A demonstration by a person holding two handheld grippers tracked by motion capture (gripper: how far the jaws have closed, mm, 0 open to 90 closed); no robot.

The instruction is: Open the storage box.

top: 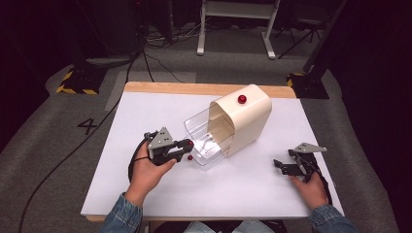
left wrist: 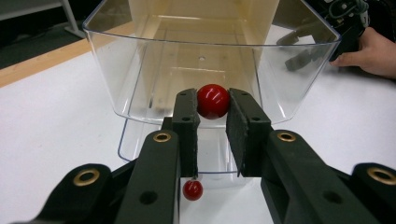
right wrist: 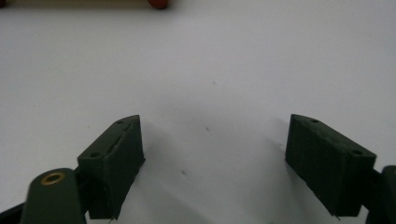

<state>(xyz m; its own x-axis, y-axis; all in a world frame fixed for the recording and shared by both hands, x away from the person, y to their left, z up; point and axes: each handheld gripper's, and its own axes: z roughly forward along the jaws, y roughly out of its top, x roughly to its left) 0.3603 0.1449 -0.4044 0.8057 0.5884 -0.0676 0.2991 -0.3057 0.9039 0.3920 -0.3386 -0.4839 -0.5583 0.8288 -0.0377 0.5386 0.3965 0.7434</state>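
Note:
My left gripper [top: 188, 144] [left wrist: 212, 94] is shut on a small glossy red ball [left wrist: 213, 102] [top: 190, 143], held just in front of the rim of a clear plastic bin [left wrist: 140, 70] [top: 197, 127]. The bin sticks out of a cream-coloured housing [top: 250, 121]. A second red ball [left wrist: 192, 190] [top: 189, 158] lies on the white table right under the gripper. On top of the housing sits another red round thing [top: 242, 99]. My right gripper [top: 284, 160] [right wrist: 215, 121] rests low over bare table at the right, jaws wide open with nothing between them.
The white table top [top: 145, 111] has a wooden strip along its far edge [top: 160, 87]. Through the clear bin, the other hand and its gripper [left wrist: 345, 32] appear in the left gripper view. A reddish blurred object [right wrist: 159, 3] lies at the top edge of the right gripper view.

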